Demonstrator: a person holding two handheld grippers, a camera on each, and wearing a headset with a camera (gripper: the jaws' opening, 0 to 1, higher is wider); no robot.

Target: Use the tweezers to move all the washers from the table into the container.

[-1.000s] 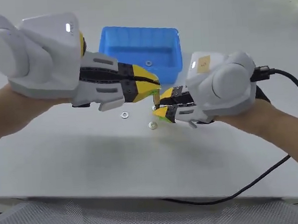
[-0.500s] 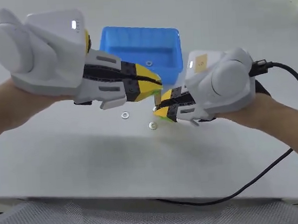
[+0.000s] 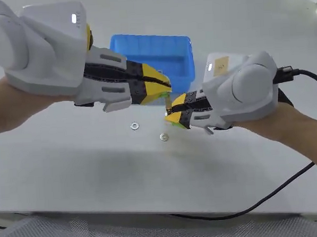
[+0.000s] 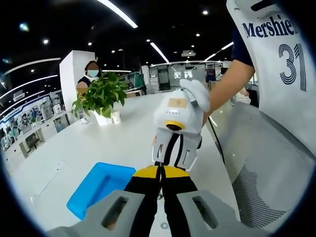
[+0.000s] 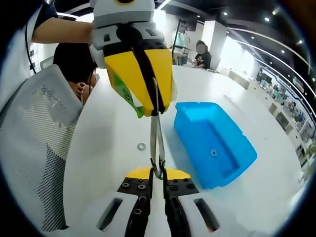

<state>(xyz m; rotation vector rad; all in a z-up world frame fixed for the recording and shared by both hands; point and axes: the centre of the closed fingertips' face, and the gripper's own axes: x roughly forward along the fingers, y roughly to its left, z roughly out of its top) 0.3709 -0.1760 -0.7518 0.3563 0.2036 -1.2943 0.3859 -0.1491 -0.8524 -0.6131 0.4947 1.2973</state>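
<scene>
Tweezers [image 5: 153, 133] bridge the short gap between the two claws, one end pinched in each. The right claw [image 3: 170, 116] is clenched on the near end and the left claw [image 3: 165, 88] is clenched on the far end, so the tool's long axis runs straight from one set of tips to the other. Which end is the pointed one I cannot tell.

Outward from the right claw, the nearer washer [image 3: 164, 137] lies flat on the desk [image 3: 150, 172], just below and a touch to the left of the tips in the head view, and apart from them since the claws hang above the surface. The second washer [image 3: 135, 125] lies further left, under the body of the left claw and near the first. Beyond both claws stands the blue container [image 3: 144, 47], open-topped, with one washer [image 5: 213, 152] lying on its floor.

As I judge it, the tweezers are shared between the claws and aimed at neither washer. The next move depends on one claw letting go so that the other can tip the tool's working end down. The right claw has the shorter way to the nearer washer.
</scene>
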